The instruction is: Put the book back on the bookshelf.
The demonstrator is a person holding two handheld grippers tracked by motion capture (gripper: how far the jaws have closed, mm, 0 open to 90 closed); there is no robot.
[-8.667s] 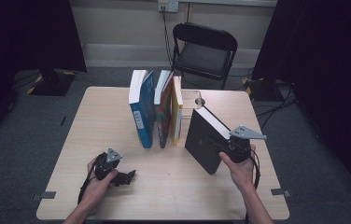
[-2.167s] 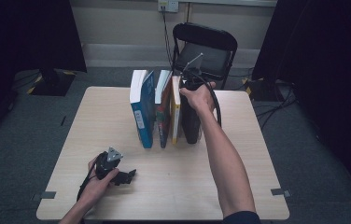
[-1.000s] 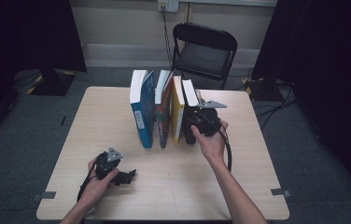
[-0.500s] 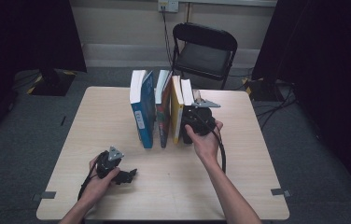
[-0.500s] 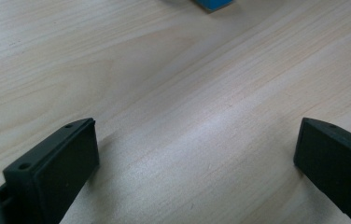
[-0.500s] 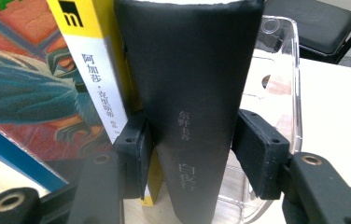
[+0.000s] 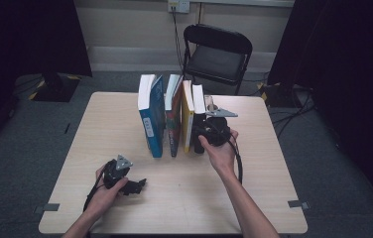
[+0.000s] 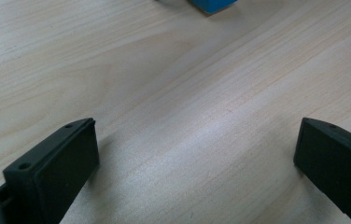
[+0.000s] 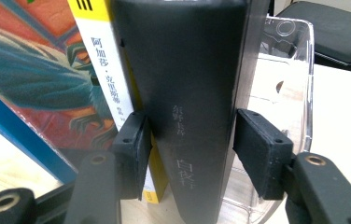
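Where the books stand: four books are counted upright in one row on the table (image 7: 274, 163), namely a blue book (image 7: 151, 116), a patterned book (image 7: 173, 116), a yellow book (image 7: 188, 116) and the black book (image 9: 187, 70).
Black book: it is placed at the right end of the row, touching the yellow book.
Other books: in the high view, the yellow, patterned and blue books are ranged in that order to the left of the black book.
Grippers: two are counted, one in each hand.
Right gripper (image 9: 190, 144): its jaws are set around the black book's spine at middling width and have just been opening. One pad is wedged between the black book and the yellow book. Whether the pads press on the covers cannot be told.
Left gripper (image 8: 194, 154): it is held low over bare wood with its jaws spread wide and nothing between them. It is well apart from the black book, to the left and nearer the person.
Clear stand (image 9: 290, 74): one is counted, just beside the black book on the side away from the yellow book.
Chair (image 7: 217, 54): one is seen beyond the black book, behind the table.
Right gripper view: pale lettering on the black spine is shown, too small to make out from the high view.
High view: the whole row and both forearms are shown.
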